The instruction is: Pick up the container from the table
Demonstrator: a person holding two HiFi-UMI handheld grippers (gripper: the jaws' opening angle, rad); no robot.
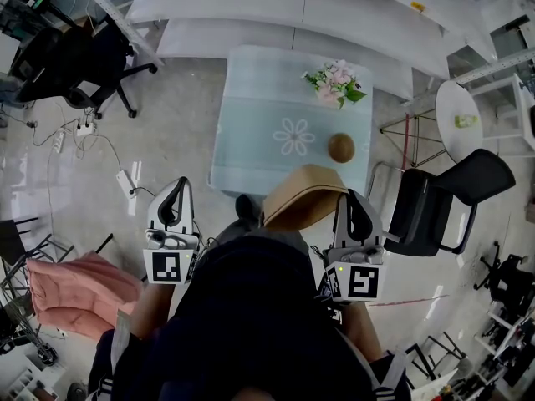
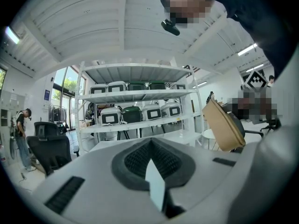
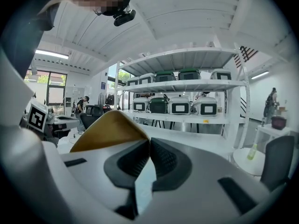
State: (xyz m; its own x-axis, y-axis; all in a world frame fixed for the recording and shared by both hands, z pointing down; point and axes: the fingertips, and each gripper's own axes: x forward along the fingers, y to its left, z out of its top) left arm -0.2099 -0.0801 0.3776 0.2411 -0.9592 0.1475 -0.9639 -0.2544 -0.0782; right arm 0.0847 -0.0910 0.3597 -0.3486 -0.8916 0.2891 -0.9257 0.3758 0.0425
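Note:
The container (image 1: 303, 194) is a tan paper bowl, tilted on edge and held off the table in front of the person. My right gripper (image 1: 355, 197) is shut on its rim. In the right gripper view the tan wall (image 3: 108, 130) rises left of the jaws, and the right gripper (image 3: 148, 142) pinches its edge between the pads. My left gripper (image 1: 177, 184) hangs apart at the left, shut on nothing. In the left gripper view the left gripper (image 2: 150, 142) has its pads together, and the container (image 2: 223, 125) shows off to the right.
A pale blue glass table (image 1: 251, 132) stands ahead, bearing a flower bunch (image 1: 335, 83) and a brown round object (image 1: 340, 147). A black chair (image 1: 443, 200) is at the right, an office chair (image 1: 75, 65) at the far left, a pink cloth (image 1: 77, 295) near left. Shelves with cases (image 3: 180, 104) lie beyond.

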